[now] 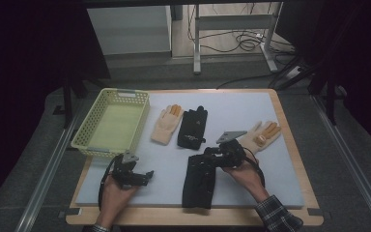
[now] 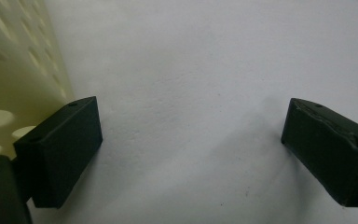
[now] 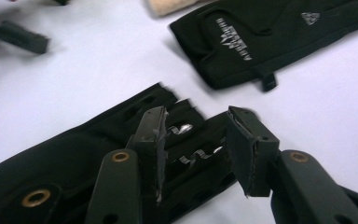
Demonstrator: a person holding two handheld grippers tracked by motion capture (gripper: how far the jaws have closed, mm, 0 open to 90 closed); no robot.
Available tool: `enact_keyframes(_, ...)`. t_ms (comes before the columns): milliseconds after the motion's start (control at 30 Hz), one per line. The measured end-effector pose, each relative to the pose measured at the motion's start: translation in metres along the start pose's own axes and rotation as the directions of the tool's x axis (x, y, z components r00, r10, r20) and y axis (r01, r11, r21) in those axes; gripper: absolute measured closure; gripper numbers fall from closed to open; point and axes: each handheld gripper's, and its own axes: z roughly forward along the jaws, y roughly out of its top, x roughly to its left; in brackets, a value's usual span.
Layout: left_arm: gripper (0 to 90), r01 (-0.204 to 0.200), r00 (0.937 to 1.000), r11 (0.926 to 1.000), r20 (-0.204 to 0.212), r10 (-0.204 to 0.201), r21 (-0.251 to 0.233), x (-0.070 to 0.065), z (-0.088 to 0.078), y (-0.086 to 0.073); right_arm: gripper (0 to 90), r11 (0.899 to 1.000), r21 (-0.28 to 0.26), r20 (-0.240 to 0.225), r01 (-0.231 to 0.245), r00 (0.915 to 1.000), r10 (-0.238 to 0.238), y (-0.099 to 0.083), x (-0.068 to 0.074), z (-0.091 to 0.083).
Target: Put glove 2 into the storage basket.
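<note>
Meanwhile, right gripper (image 3: 196, 140) hovers spread over the near black glove (image 3: 74, 163); left gripper (image 2: 191, 149) gapes wide.

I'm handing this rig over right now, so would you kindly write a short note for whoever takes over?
Left claw: open, resting over bare white mat beside the pale yellow perforated plastic basket.
Right claw: open over the finger end of the near black fabric glove, not gripping it.
Second black glove and two cream knit gloves with orange fingertips lie on the mat.
Done: nothing in the basket.
Left: probably putting the gloves into the basket.
</note>
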Motion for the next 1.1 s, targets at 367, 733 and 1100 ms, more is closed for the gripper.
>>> enact_keyframes(367, 4.9, 0.0, 1.0, 1.0, 0.001, 0.0, 0.0, 0.0, 0.0, 0.0, 57.3, 1.0, -0.019, 0.025, -0.009, 0.9996, 0.01, 0.033, -0.026, 0.032)
enact_keyframes(733, 5.0, 0.0, 1.0, 1.0, 0.001, 0.0, 0.0, 0.0, 0.0, 0.0, 65.0, 1.0, 0.003, 0.1, 0.01, 0.9949, -0.01, 0.068, -0.049, 0.071)
enact_keyframes(1100, 4.9, 0.001, 1.0, 1.0, 0.002, -0.001, -0.001, 0.0, 0.0, 0.0, 35.5, 0.999, 0.032, 0.141, -0.003, 0.9901, -0.001, 0.074, -0.061, 0.112)
